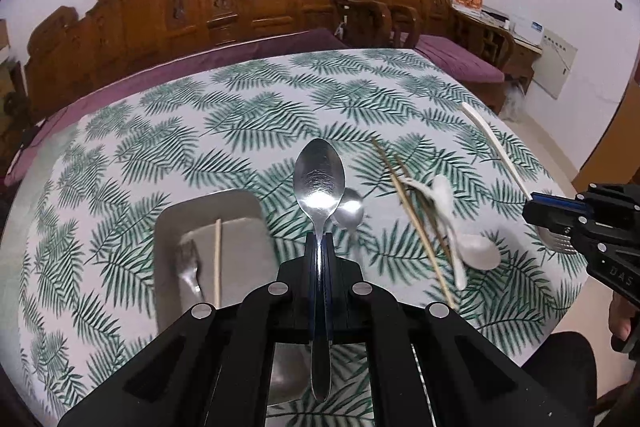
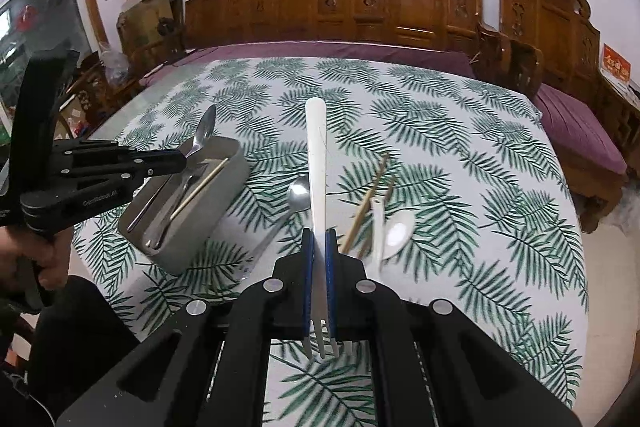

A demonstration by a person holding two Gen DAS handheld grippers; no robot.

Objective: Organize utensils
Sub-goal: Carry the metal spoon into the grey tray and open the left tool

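Observation:
My left gripper [image 1: 319,241] is shut on a metal spoon [image 1: 319,179], bowl pointing forward, held above the table just right of the grey tray [image 1: 168,227]. The tray holds a metal fork [image 1: 188,263] and a chopstick [image 1: 217,259]. My right gripper [image 2: 319,239] is shut on a white fork [image 2: 316,155], handle forward and tines toward the camera. On the cloth lie a second metal spoon [image 2: 298,197], brown chopsticks [image 2: 370,199] and a white spoon [image 2: 394,231]. The left gripper also shows in the right wrist view [image 2: 182,157], over the tray [image 2: 224,195].
The table wears a fern-print cloth [image 2: 460,147]. Carved wooden benches with purple cushions [image 2: 340,49] stand behind and to the right of it. The person's hand [image 2: 24,259] holds the left gripper at the table's left edge.

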